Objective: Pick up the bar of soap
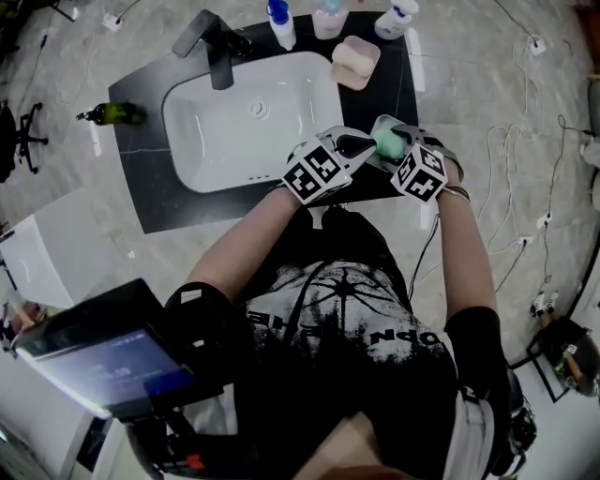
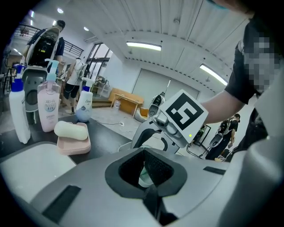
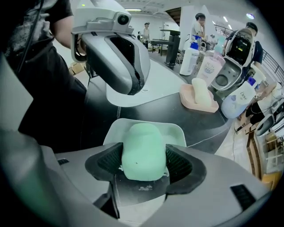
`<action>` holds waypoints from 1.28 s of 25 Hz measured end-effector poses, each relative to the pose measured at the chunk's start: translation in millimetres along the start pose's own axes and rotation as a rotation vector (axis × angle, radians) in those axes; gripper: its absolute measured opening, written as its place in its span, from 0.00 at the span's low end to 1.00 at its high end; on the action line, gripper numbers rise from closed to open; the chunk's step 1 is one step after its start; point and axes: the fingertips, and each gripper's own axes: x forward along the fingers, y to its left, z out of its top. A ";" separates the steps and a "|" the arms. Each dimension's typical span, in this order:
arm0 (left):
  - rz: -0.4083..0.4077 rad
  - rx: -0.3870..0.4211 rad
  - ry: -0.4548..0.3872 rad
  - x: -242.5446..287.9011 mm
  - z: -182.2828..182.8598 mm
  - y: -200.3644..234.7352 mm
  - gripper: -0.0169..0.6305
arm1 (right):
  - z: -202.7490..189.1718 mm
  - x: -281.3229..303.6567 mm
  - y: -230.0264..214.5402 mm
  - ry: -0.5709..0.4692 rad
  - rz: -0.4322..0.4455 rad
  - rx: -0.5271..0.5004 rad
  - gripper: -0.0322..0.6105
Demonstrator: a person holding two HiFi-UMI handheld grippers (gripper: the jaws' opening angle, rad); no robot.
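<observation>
Soap: the green bar of soap (image 3: 142, 148) is lying in a pale green dish (image 3: 179, 131). The dish is sitting near the front right corner of the counter (image 1: 169, 202), to the right of the sink (image 1: 202, 141).
Right claw: the right gripper (image 1: 392, 146) is pointing steeply down at the bar with its jaws spread wide, one on each side of it. The pads are standing very close to its sides, but I am judging that they are not squeezing it yet.
Left claw: the left gripper (image 2: 147, 172) is closed with nothing in it. It is hovering just beside the right one, by the front right corner of the sink.
Other soap: a cream bar (image 1: 354, 58) is resting on a pink dish (image 1: 349, 81) at the back right corner of the counter, near the bottles (image 1: 281, 23) and well apart from both grippers.
Step in hand: the jaws are framing the bar, so the closing and the lifting are not yet done.
Risk, slipping: the bar is rounded and probably smooth. If the pads are closing too high on its curve, it may be squeezed out upward or forward.
Risk, dish: the jaw tips are reaching down inside the raised rim. If they are pressing on the rim, or the bar is sticking to the dish, the dish may be tilting or rising together with the soap.
Risk, edge: the dish is sitting close to the counter's right edge, so a sideways push while closing may be sliding it off.
Risk, crowding: the closed left gripper is very near, and the two may be knocking together during the lift.
</observation>
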 end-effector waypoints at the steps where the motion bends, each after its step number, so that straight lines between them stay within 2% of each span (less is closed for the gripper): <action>1: -0.006 -0.008 0.003 1.8 -1.0 0.2 0.04 | -0.3 1.9 0.0 0.002 0.004 0.001 0.50; 6: -0.069 -0.117 -0.001 8.0 -9.6 1.7 0.04 | 1.7 5.2 -0.6 -0.012 0.027 0.008 0.50; 11: -0.080 -0.149 0.073 14.2 -27.8 3.1 0.05 | 2.6 4.4 -0.1 -0.049 0.024 0.015 0.50; 18: -0.090 -0.201 0.117 21.6 -39.0 4.0 0.18 | 8.1 0.3 -0.9 -0.143 -0.020 0.002 0.50; 25: -0.099 -0.260 0.127 30.7 -42.4 8.6 0.27 | 11.9 -5.5 -0.7 -0.247 -0.099 -0.029 0.50; 32: -0.173 -0.413 0.079 35.2 -34.9 6.5 0.38 | 14.7 -13.9 0.3 -0.309 -0.125 -0.052 0.50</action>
